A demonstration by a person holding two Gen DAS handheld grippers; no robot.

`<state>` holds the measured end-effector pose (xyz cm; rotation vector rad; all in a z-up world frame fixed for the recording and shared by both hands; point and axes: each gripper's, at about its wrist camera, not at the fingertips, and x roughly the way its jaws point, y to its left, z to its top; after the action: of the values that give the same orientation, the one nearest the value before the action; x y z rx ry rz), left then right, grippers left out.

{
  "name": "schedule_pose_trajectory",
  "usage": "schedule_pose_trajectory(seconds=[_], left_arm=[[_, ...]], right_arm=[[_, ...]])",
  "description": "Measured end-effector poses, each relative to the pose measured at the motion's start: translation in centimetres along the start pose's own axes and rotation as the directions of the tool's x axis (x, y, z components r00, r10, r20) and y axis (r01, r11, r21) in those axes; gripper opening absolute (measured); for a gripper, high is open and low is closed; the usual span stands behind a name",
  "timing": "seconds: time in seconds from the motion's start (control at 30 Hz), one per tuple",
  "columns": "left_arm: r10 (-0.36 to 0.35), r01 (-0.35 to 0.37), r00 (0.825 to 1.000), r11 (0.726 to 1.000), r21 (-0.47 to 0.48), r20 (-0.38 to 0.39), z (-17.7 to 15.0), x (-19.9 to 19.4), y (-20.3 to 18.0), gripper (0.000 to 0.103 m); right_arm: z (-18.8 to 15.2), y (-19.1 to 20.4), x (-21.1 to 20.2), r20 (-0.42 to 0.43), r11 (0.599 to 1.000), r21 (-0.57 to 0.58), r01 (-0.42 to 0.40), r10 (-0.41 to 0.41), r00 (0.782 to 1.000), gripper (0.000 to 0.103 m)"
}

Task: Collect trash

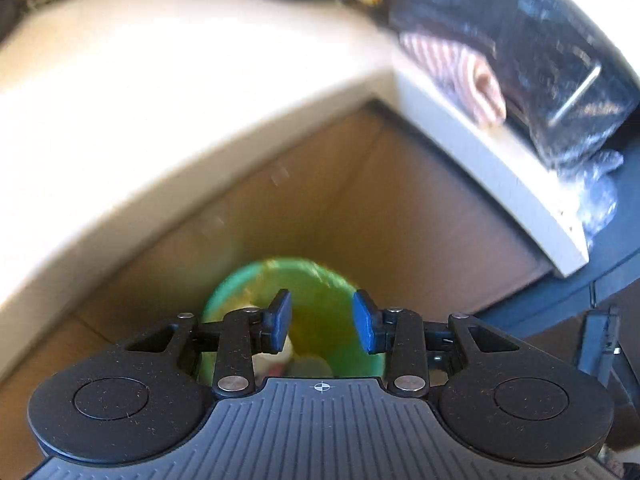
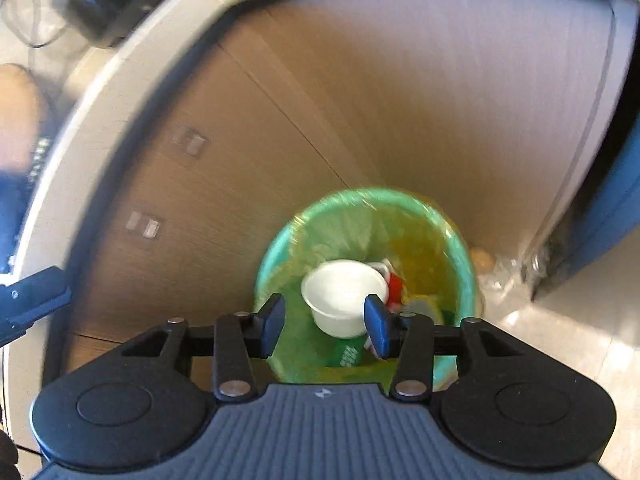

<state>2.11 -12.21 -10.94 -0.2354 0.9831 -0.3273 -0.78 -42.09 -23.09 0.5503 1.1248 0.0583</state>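
A green trash bin (image 2: 460, 248) lined with a yellow-green bag stands on the floor against a brown cabinet. Inside lie a white paper bowl (image 2: 340, 296), red and white wrappers (image 2: 394, 284) and a green packet (image 2: 346, 354). My right gripper (image 2: 325, 326) hangs open and empty above the bin's mouth. In the left wrist view the same bin (image 1: 320, 280) shows below my left gripper (image 1: 322, 322), which is open and empty too. That view is blurred.
A pale countertop (image 1: 160, 100) runs above the brown cabinet front (image 2: 360, 100). A striped cloth (image 1: 452, 68) and a dark shiny bag (image 1: 540, 60) lie on the counter's right end. Crumpled clear plastic (image 2: 504, 276) lies on the floor right of the bin.
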Motion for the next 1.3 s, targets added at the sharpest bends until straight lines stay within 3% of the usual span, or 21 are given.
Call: schedule_pose_trajectory(seconds=[0.17,0.37,0.47,0.57,0.63,0.67,0.77,0.9,1.3], left_arm=[[0.048,-0.056,0.983,0.997,0.043,0.179,0.8,-6.1,0.6,0.033],[0.105,-0.148,0.926,0.985,0.093,0.362,0.7,-12.7,2.6,0.018],[0.151,-0.206,0.877,0.976,0.074,0.455,-0.1,-15.3,4.0,0.018],[0.284,-0.335,0.824,0.942,0.017,0.49,-1.0,-16.3,4.7,0.018],[0.333,-0.391,0.799,0.92,0.013,0.502,-1.6,-16.4,5.0,0.018],[0.33,-0.387,0.802,0.922,0.012,0.497,-1.6,-16.3,5.2,0.018],[0.285,-0.326,0.835,0.945,0.007,0.47,-1.7,-16.6,6.2,0.018],[0.287,-0.327,0.837,0.945,0.005,0.466,-1.8,-16.8,6.6,0.018],[0.295,-0.324,0.838,0.946,-0.016,0.459,-3.0,-17.3,6.5,0.018]], right_arm=[[0.0,7.1,-4.3,0.128,0.983,-0.182,-0.021,0.045,0.991,0.052],[-1.5,18.2,-9.4,0.307,0.914,-0.406,-0.018,0.155,0.939,0.074],[-2.4,22.9,-10.3,0.341,0.886,-0.464,-0.013,0.192,0.92,0.087],[-3.2,26.6,-10.2,0.389,0.868,-0.493,0.065,0.153,0.908,0.089],[-3.8,28.0,-10.0,0.4,0.862,-0.5,0.08,0.149,0.904,0.089],[-4.1,28.4,-9.9,0.394,0.859,-0.506,0.076,0.151,0.906,0.089],[-5.1,29.8,-9.3,0.37,0.847,-0.527,0.072,0.152,0.917,0.089],[-6.2,30.8,-9.0,0.37,0.831,-0.549,0.089,0.146,0.917,0.089],[-7.0,30.8,-9.6,0.378,0.839,-0.537,0.086,0.148,0.914,0.089]])
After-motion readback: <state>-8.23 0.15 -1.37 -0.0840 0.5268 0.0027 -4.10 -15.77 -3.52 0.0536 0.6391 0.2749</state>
